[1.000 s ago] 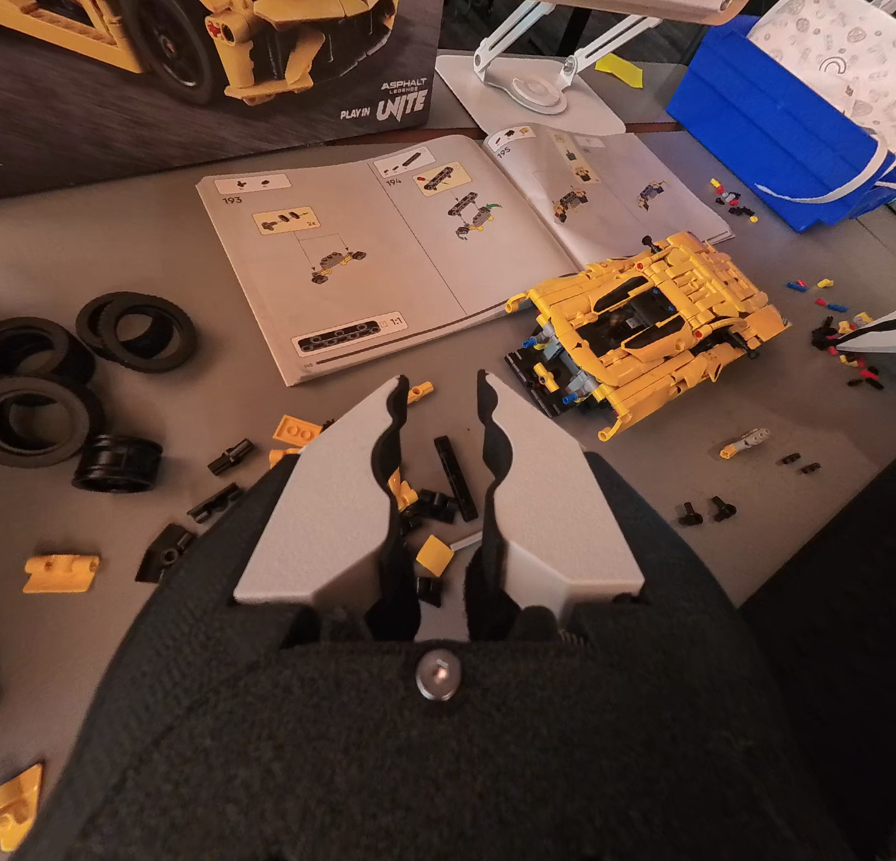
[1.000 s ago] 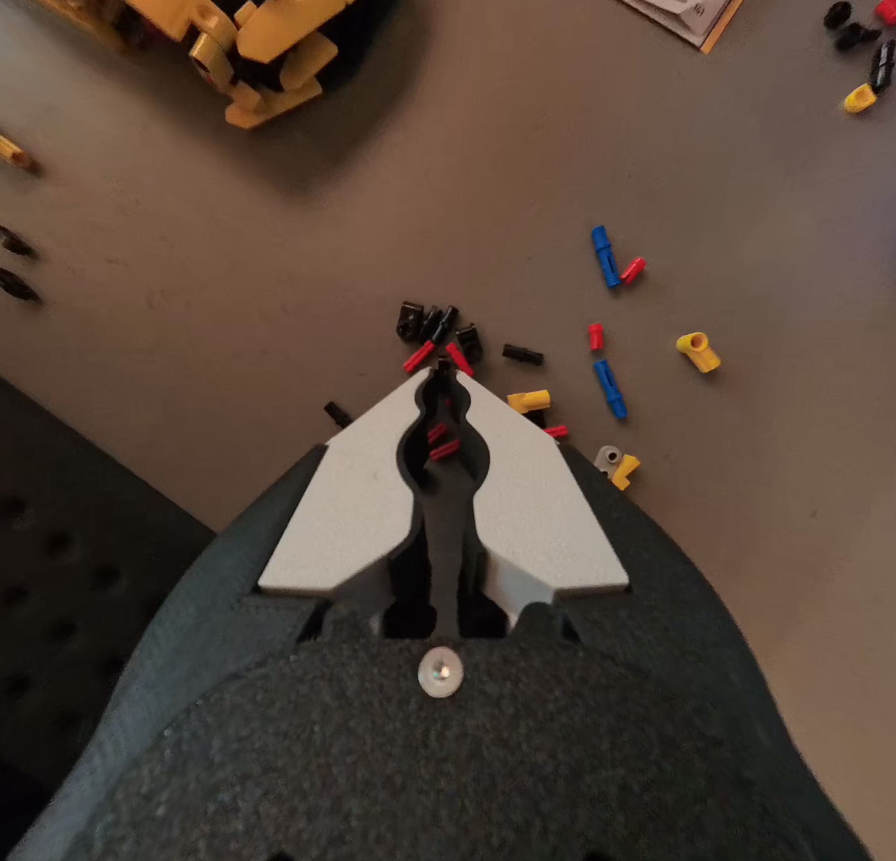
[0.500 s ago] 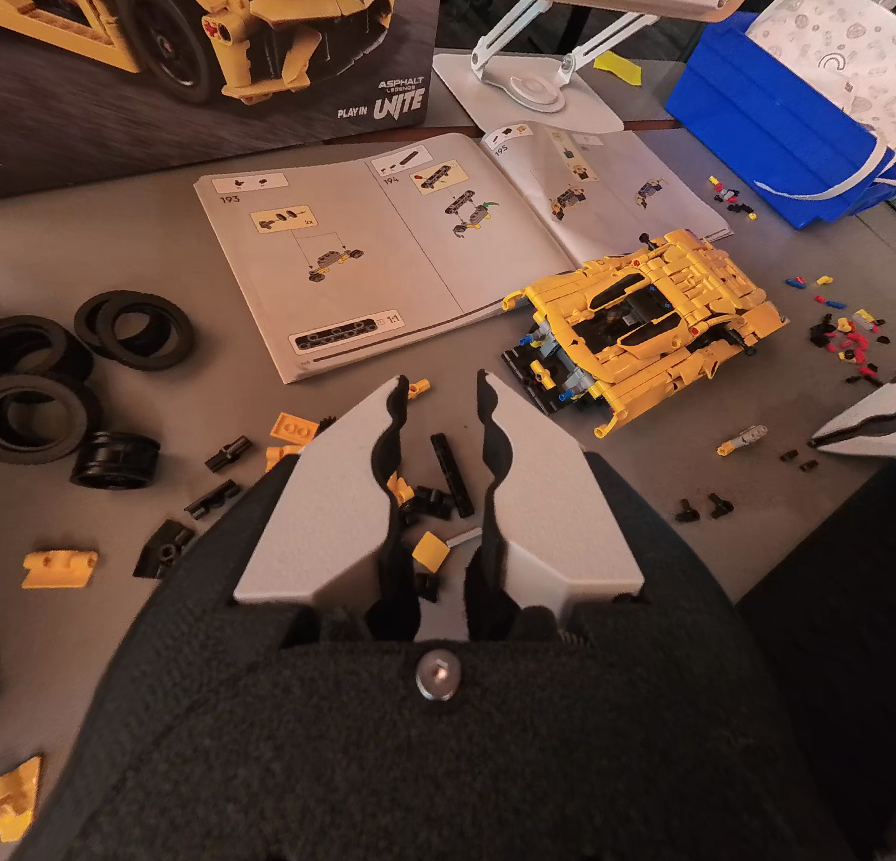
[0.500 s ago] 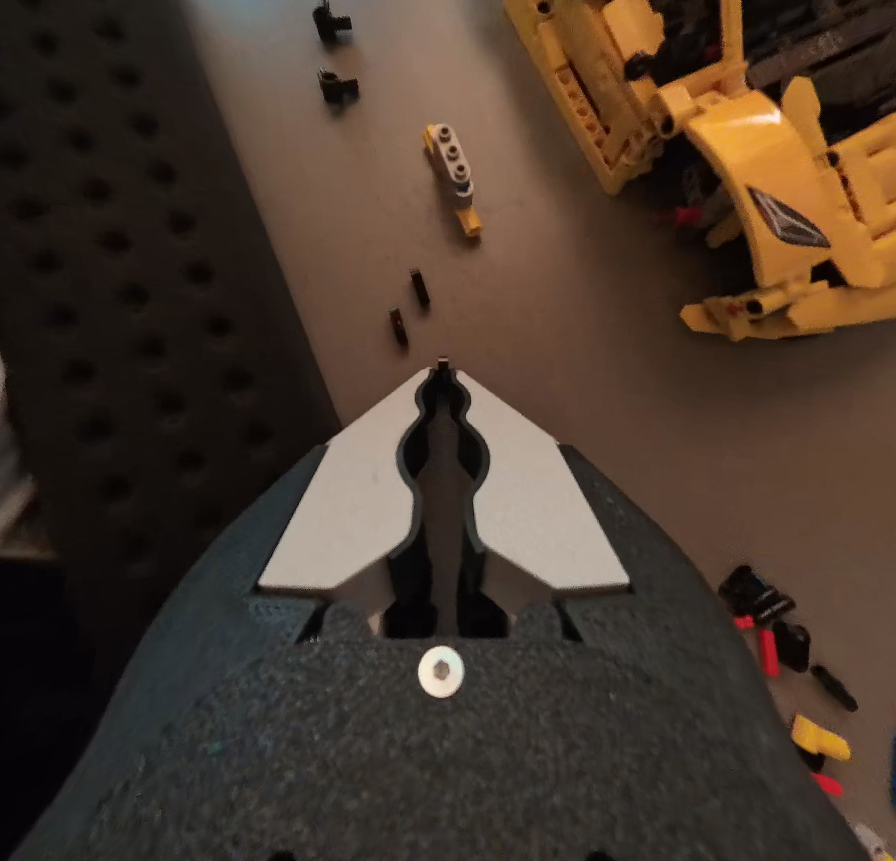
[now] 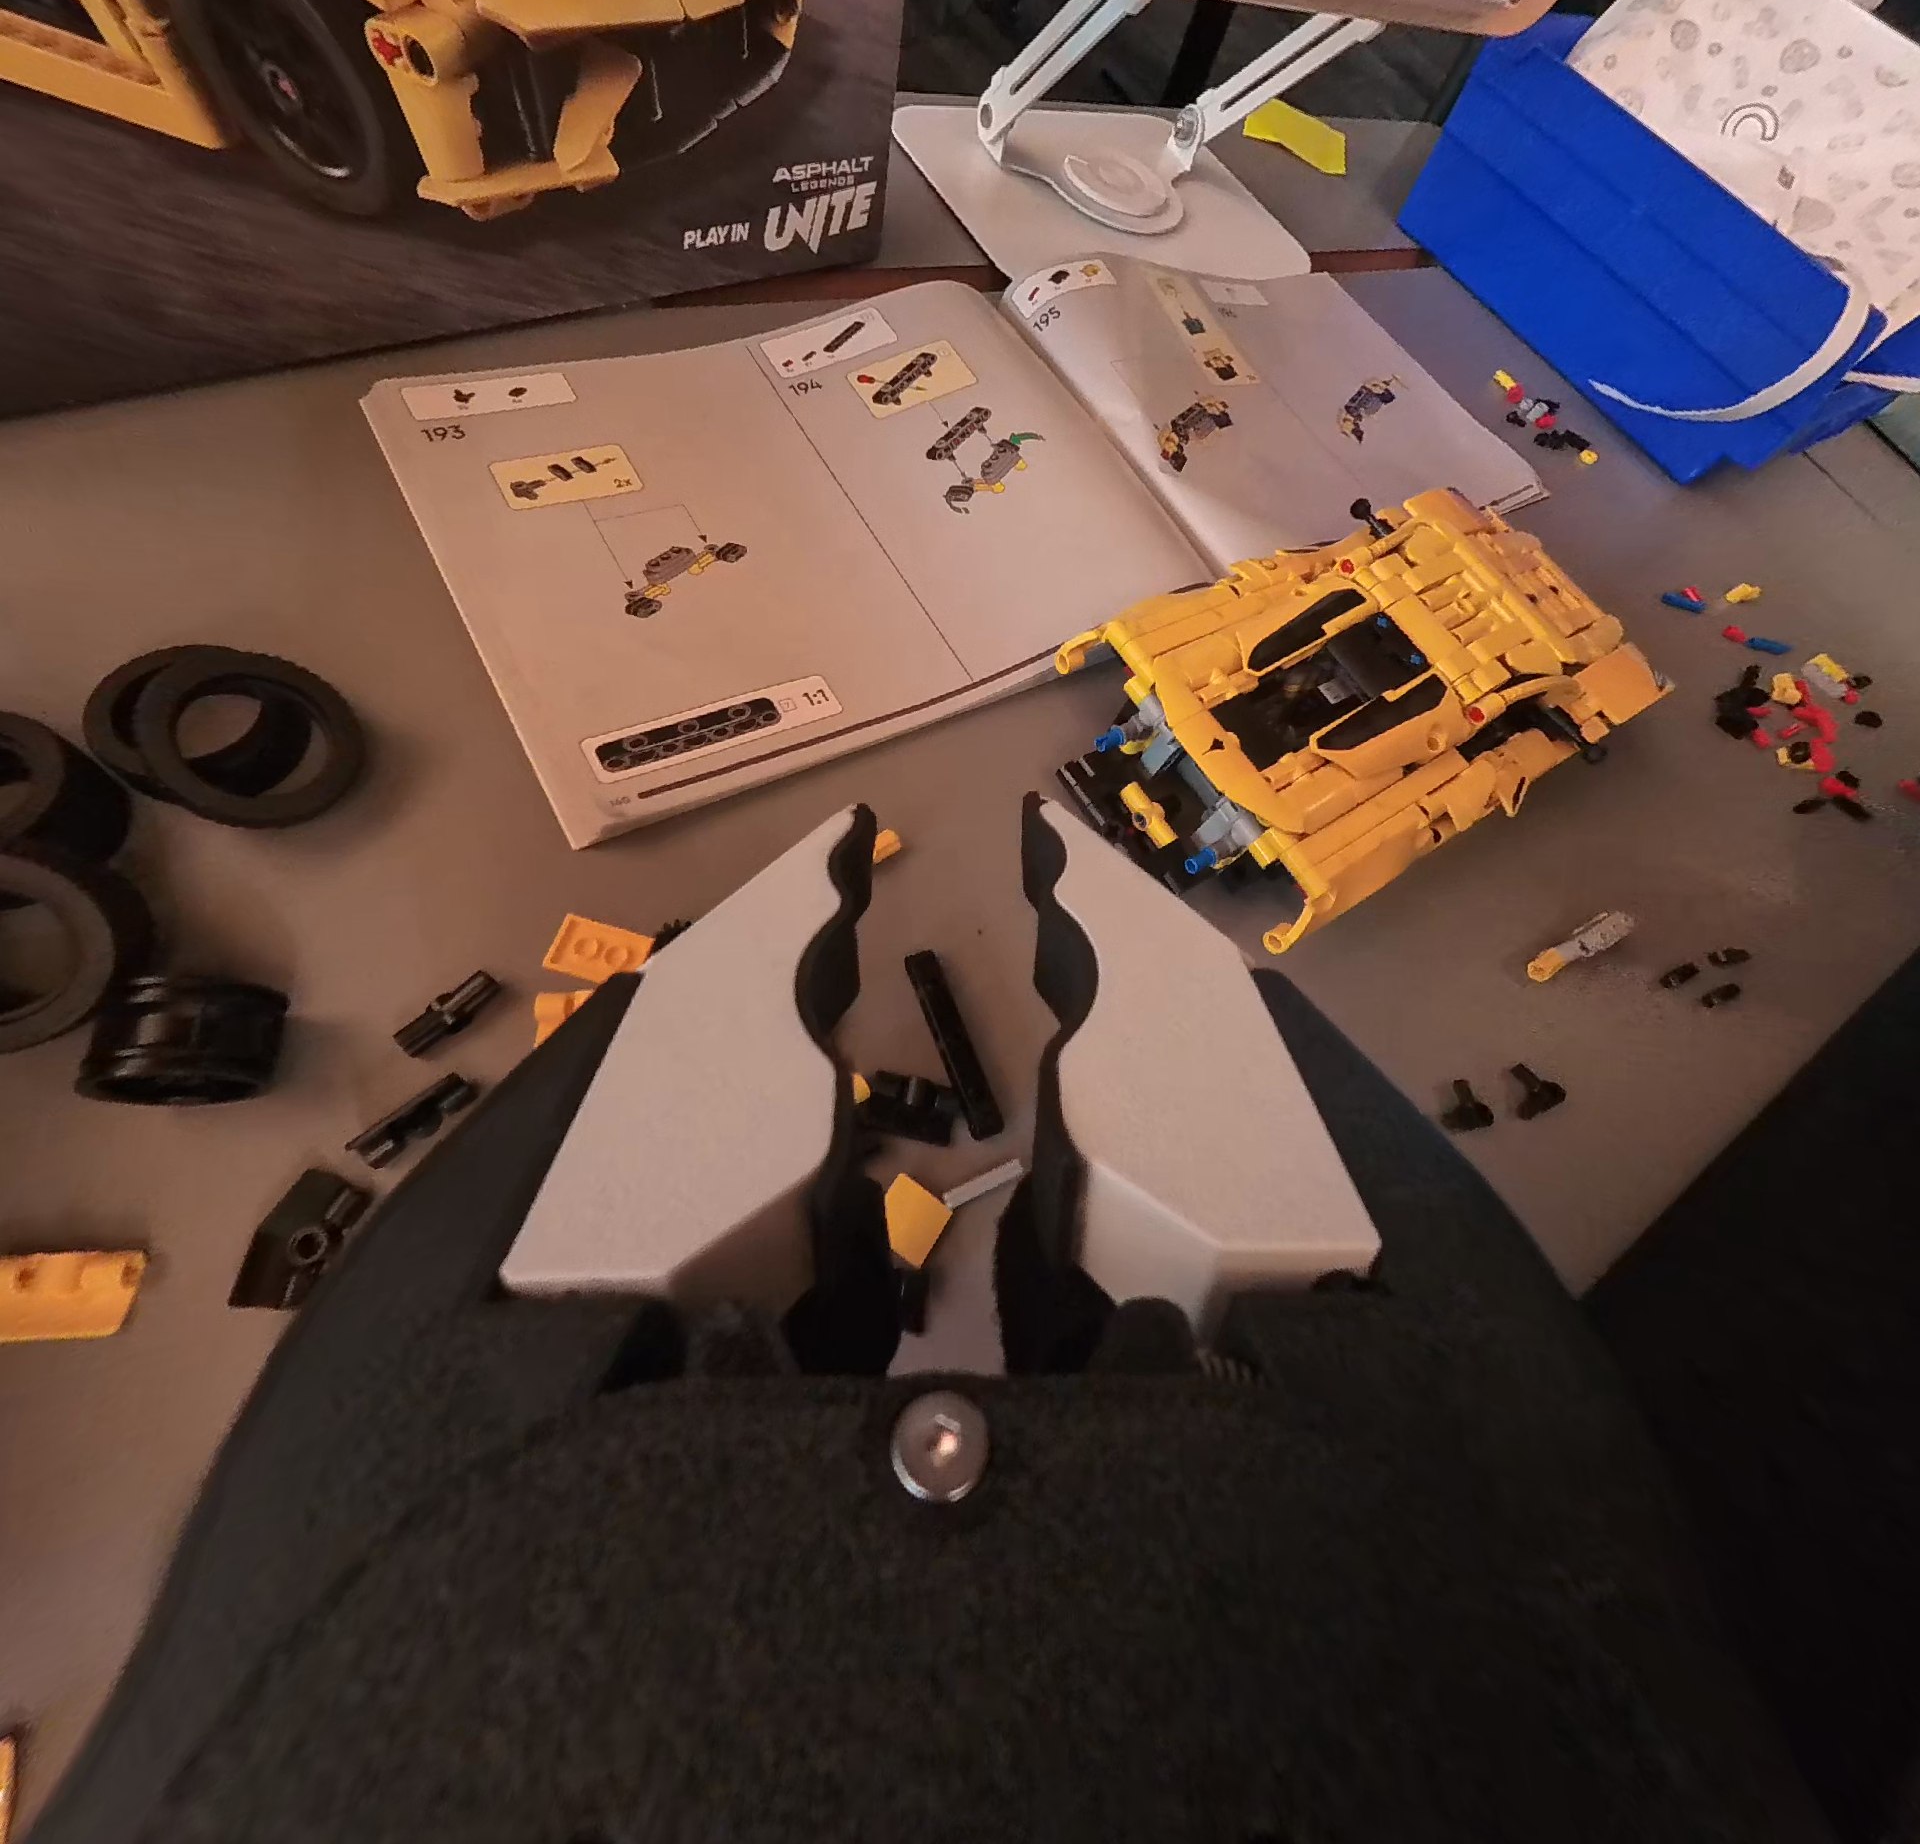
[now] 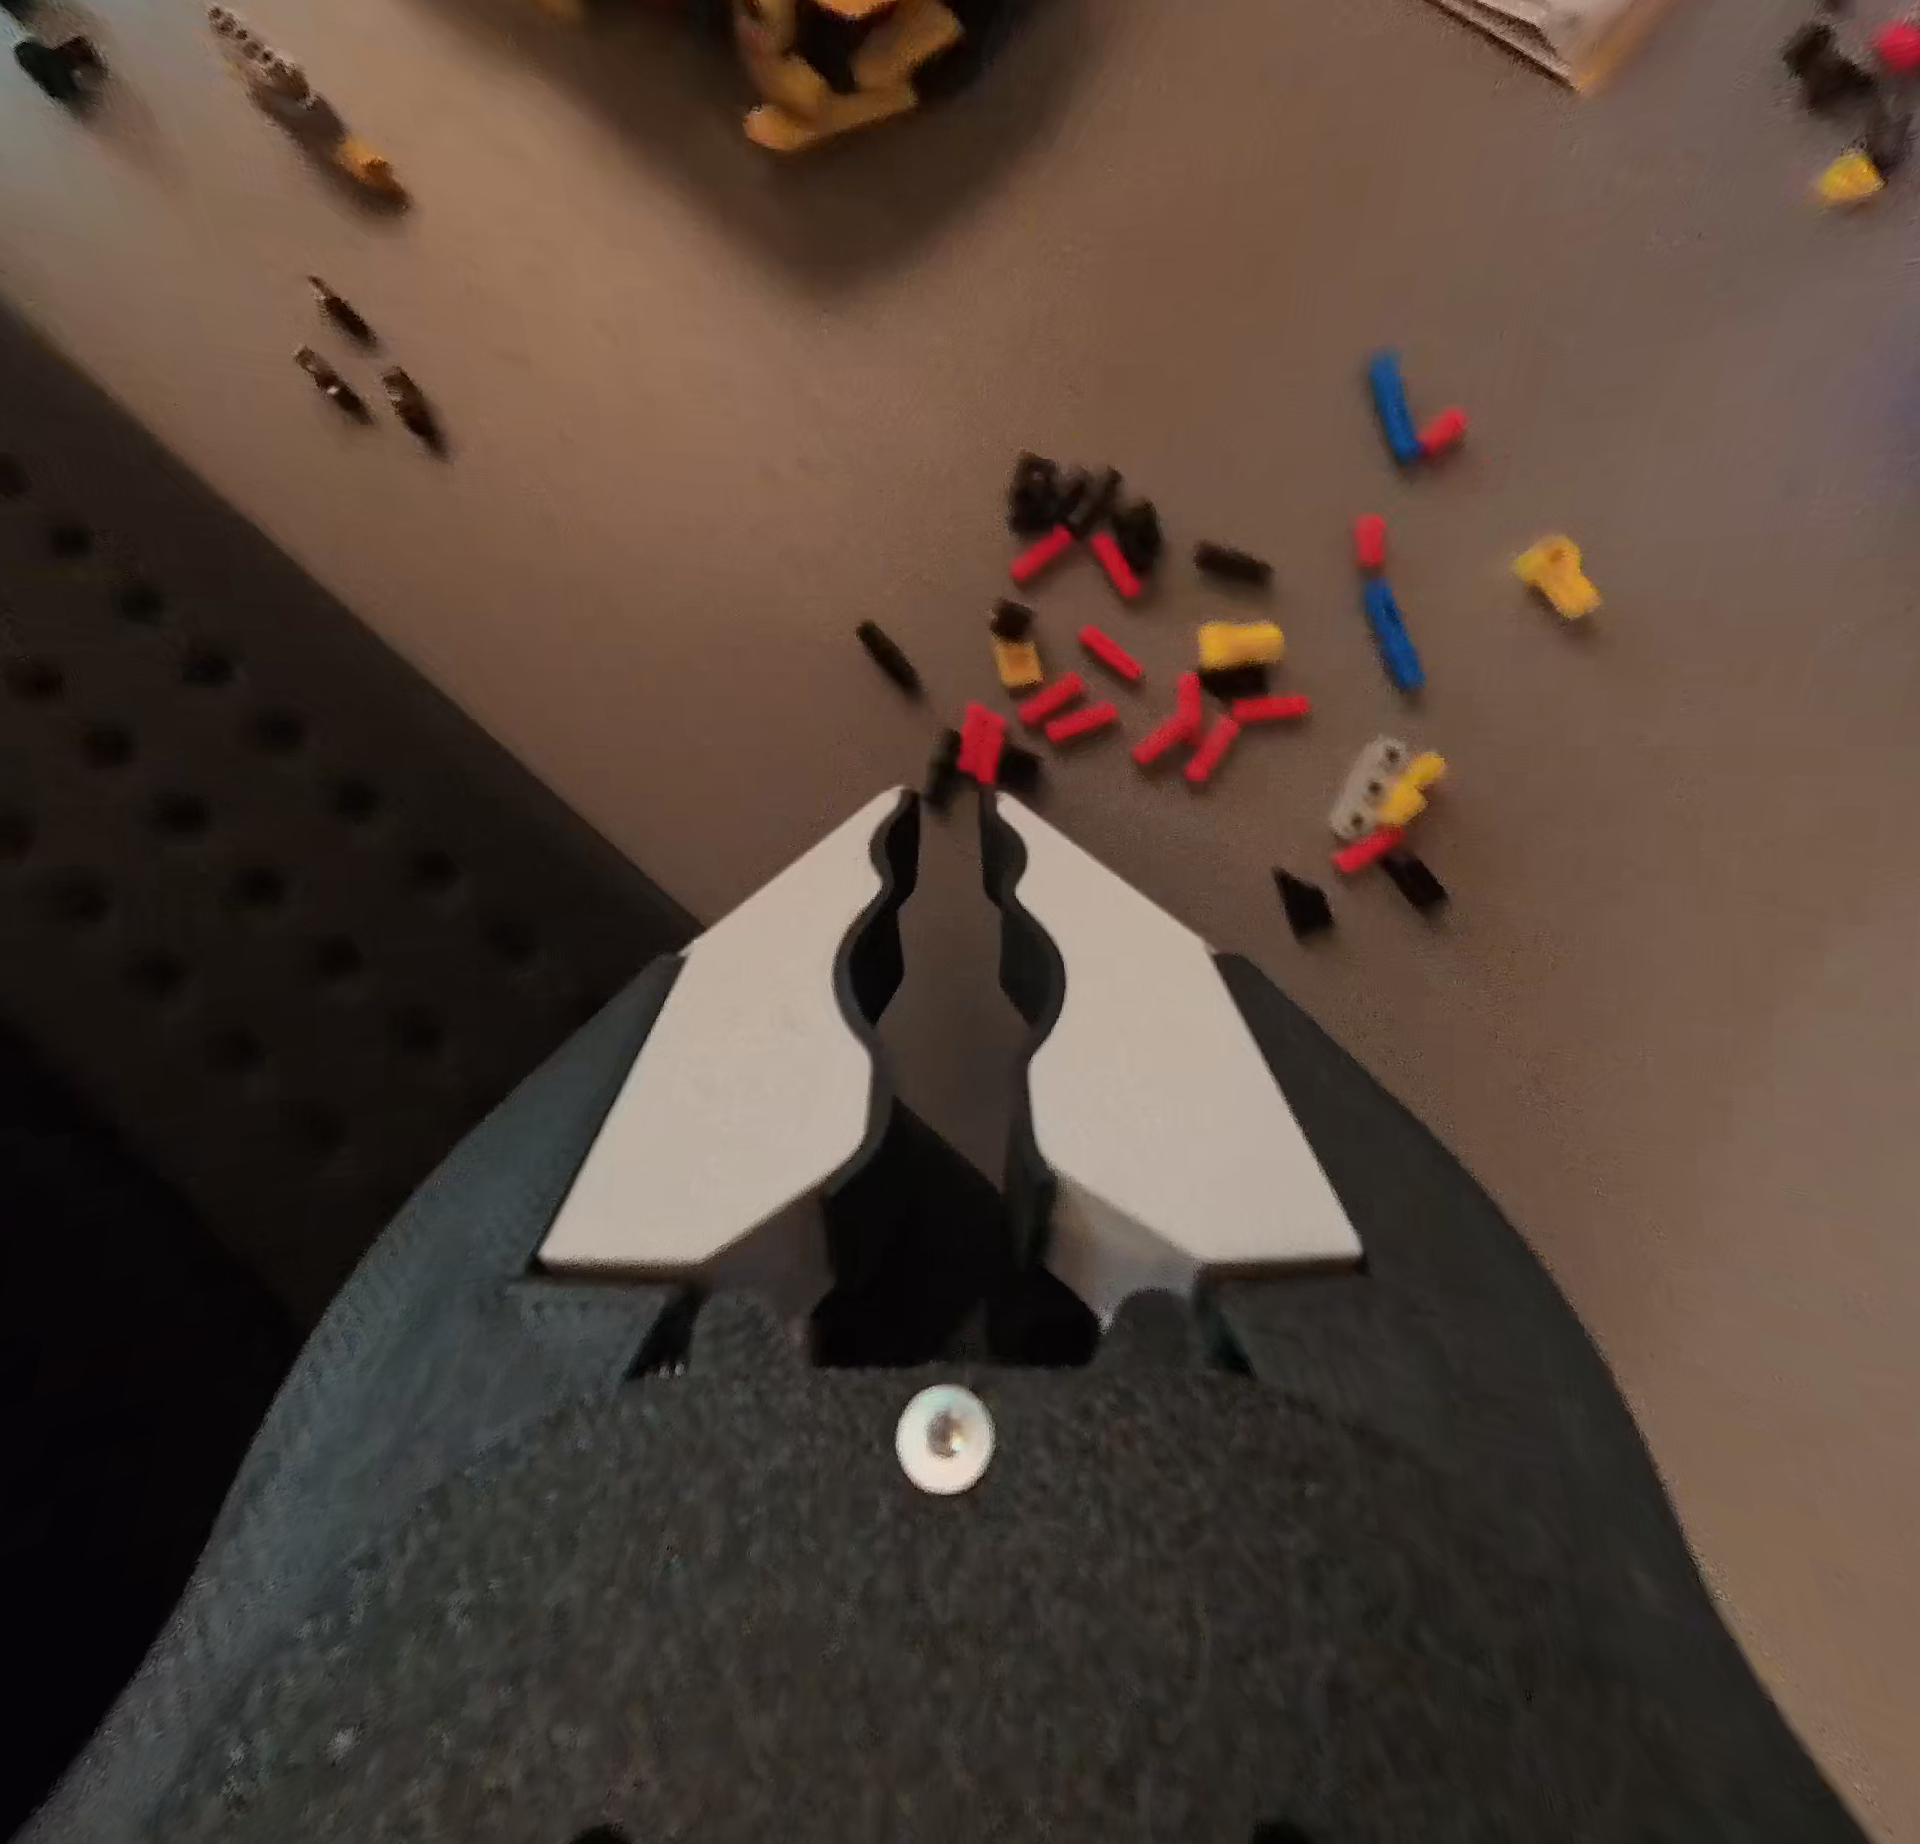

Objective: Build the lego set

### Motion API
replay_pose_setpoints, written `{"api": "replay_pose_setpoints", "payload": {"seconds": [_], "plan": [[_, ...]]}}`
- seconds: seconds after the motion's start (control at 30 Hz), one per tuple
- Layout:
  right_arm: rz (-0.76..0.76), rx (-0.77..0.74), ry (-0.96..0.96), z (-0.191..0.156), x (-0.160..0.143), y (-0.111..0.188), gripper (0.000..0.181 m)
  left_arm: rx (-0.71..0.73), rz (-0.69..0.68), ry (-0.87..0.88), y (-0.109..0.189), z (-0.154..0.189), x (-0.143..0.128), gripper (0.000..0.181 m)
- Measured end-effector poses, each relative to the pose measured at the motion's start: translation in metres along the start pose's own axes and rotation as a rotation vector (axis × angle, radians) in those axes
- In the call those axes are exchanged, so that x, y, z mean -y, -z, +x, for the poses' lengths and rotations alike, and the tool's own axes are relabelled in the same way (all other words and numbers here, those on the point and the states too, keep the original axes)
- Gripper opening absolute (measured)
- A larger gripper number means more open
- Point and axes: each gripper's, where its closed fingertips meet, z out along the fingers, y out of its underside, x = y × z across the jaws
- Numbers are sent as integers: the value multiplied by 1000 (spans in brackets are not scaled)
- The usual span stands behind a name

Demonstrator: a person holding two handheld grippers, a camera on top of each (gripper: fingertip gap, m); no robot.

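Car model ahead-right of left gripper | both grippers released | right gripper beside red pins

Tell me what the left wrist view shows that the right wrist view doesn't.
Only the left wrist view shows the open instruction booklet pages, the set's box, black tires, a blue bin, a white stand and the left hand-held gripper, open above a black beam.

Only the right wrist view shows the right hand-held gripper, slightly open, just short of a red pin, and a dark perforated surface beside the table.

Both show the yellow car model, the scattered small pins and the grey table.
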Motion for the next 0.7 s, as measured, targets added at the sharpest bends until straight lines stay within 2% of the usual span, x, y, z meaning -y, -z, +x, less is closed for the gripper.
{"api": "replay_pose_setpoints", "payload": {"seconds": [0.1, 0.37, 0.6, 0.7], "plan": [[22, 5, -31, 0, -3, 3, 10, -4, 3, -6, -1, 3, 2, 28], [-30, -44, 2, 2, -7, -18, 10, 5, -6, -13, 1, 4, 1, 28], [-5, -188, -40, 48, -1, -9, 10, 9, -5, -9, 1, 2, 1, 28], [1, -198, -51, 60, 2, -13, 13, 10, -11, -13, 0, 3, 0, 28]]}}
